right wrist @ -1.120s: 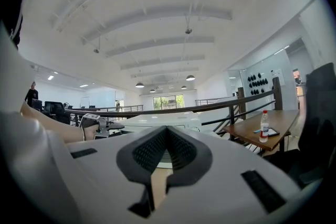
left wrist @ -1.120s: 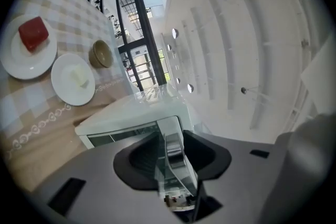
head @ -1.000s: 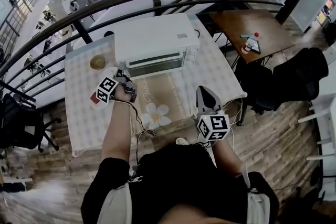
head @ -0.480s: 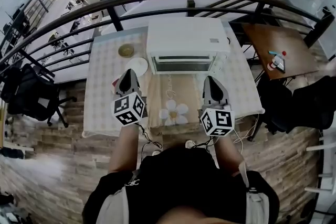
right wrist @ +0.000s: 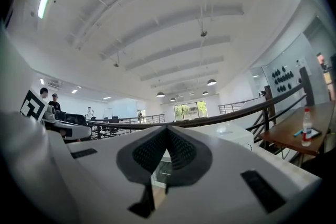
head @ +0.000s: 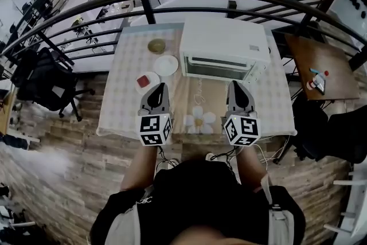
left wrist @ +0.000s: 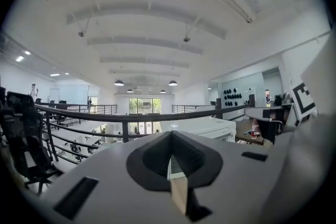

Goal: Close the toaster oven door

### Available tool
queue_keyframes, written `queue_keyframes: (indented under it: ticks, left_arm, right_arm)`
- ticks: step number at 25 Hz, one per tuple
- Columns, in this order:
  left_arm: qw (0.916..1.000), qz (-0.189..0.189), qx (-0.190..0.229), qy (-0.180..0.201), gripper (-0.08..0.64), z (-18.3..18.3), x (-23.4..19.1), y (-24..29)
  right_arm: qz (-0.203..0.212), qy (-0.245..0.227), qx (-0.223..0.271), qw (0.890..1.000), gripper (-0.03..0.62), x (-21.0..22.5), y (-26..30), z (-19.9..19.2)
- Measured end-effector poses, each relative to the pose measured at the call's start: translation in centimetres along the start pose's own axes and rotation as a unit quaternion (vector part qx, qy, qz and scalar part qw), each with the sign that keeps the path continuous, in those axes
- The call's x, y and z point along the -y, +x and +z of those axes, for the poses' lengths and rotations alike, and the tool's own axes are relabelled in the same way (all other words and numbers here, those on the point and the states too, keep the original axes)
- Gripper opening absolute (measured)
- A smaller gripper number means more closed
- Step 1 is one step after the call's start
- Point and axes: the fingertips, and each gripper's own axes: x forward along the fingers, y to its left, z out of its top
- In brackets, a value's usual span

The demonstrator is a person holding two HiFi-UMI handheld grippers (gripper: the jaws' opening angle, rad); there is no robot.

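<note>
One toaster oven (head: 223,49) sits far-middle on the tabletop (head: 123,106), door (head: 217,69) looks already shut, so left tool (head: 159,88) and right tool (head: 236,86) idle near the front edge, jaws together, empty; bowl (head: 156,46) and white plate (head: 166,65) lie left, nothing blocking.

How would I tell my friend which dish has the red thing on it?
Find the big white toaster oven on the checked table. To its left, three round dishes run in a slanted row: a yellowish bowl, a bare white plate, then the dish nearest the left gripper. Only that one has a red patch on it.
</note>
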Motion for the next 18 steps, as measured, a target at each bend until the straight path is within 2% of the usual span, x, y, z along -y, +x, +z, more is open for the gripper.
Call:
queue_keyframes:
  ticks: [3, 10, 18]
  left_arm:
    - [0.9997, 0.001, 0.007, -0.023, 0.014, 0.2, 0.1, -0.3]
    - [0.9999, 0.007, 0.011, -0.011, 0.014, 1.0, 0.4, -0.5]
    - [0.9986, -0.003, 0.021, -0.048, 0.014, 1.7, 0.1, -0.7]
  right_arm:
    - [0.009, -0.003, -0.005, 1.0, 0.002, -0.2, 0.2, -0.2]
    - [0.016, -0.004, -0.013, 1.0, 0.002, 0.0, 0.7, -0.8]
    - [0.024, -0.002, -0.02, 1.0, 0.002, -0.6, 1.1, -1.1]
